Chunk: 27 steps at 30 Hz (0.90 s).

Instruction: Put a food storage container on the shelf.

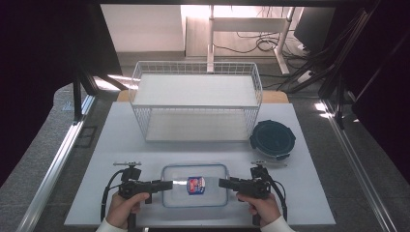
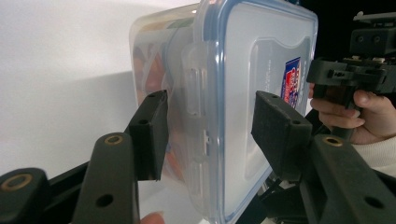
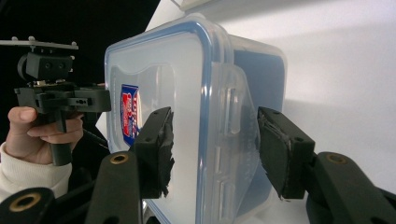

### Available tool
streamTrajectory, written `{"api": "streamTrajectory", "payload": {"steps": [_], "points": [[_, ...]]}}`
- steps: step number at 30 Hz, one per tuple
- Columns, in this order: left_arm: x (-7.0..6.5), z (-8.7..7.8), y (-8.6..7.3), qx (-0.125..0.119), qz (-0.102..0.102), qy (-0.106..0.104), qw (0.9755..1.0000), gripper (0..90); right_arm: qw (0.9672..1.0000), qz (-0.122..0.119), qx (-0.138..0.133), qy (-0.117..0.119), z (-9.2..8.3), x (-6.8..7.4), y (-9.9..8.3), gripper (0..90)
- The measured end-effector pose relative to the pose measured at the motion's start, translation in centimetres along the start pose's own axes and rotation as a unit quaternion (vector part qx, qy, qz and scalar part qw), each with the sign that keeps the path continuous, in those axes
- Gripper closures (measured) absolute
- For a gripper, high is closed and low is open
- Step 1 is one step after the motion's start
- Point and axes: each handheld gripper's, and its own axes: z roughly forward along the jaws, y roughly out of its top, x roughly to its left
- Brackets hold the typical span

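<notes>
Nearest the person, two hands hold a black two-jaw gripper each at the front of the white table (image 1: 121, 145). The left gripper (image 1: 167, 184) points inward at the left short end of a clear rectangular plastic container with a blue-sealed snap lid and a red-and-blue label (image 1: 195, 185). The right gripper (image 1: 223, 182) points inward at the opposite short end. The container lies flat on the table between them, lid up, close to the front edge.

In the left gripper view, the left gripper (image 2: 208, 126) straddles the end latch of the container (image 2: 243, 93); one pad sits against or just beside the container wall, the other stands just off the lid. Contact cannot be confirmed; the jaws read as part open, not clamped. In the right gripper view, the right gripper (image 3: 215, 144) straddles the other latch of the container (image 3: 159, 93) likewise, with small gaps visible at both pads.

Farther back right, a round dark-blue lidded container (image 1: 272, 139) rests on the table. Behind it stands a white wire two-tier basket rack (image 1: 196, 101), at the table's far edge.
</notes>
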Motion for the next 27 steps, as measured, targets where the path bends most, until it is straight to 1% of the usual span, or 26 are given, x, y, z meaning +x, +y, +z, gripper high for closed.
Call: {"api": "streamTrajectory", "payload": {"steps": [1, 2, 3, 5, 12, 17, 22, 27], "points": [[0.0, 0.0, 0.0, -0.002, 0.0, -0.006, 1.0, 47.6, 0.9999, -0.009, -0.005, -0.003, -0.3, 0.2, 0.1, 47.2], [-0.1, -0.1, 0.0, -0.003, 0.001, -0.008, 1.0, 47.8, 0.9999, -0.013, -0.007, -0.004, -0.4, 0.3, 0.2, 47.2], [-0.1, -0.1, 0.0, -0.003, 0.001, -0.008, 1.0, 47.9, 0.9999, -0.013, -0.007, -0.004, -0.4, 0.3, 0.2, 47.2], [-0.4, -0.2, 0.1, -0.007, 0.006, -0.011, 0.9999, 48.2, 0.9997, -0.022, -0.013, -0.003, -0.7, 0.6, 0.4, 47.2], [-0.8, -0.5, 0.3, -0.011, 0.013, -0.009, 0.9998, 48.3, 0.9993, -0.033, -0.017, -0.002, -1.0, 1.0, 0.5, 47.3], [-1.3, -0.7, 0.5, -0.015, 0.02, -0.01, 0.9996, 48.3, 0.9986, -0.048, -0.023, -0.003, -1.5, 1.4, 0.9, 47.2], [-2.0, -1.0, 0.9, -0.021, 0.033, -0.009, 0.9992, 48.3, 0.9978, -0.06, -0.028, -0.002, -2.0, 1.8, 1.3, 47.3], [-2.3, -1.0, 1.2, -0.023, 0.038, -0.01, 0.999, 48.3, 0.997, -0.069, -0.035, -0.003, -2.4, 2.1, 1.5, 47.3]]}}
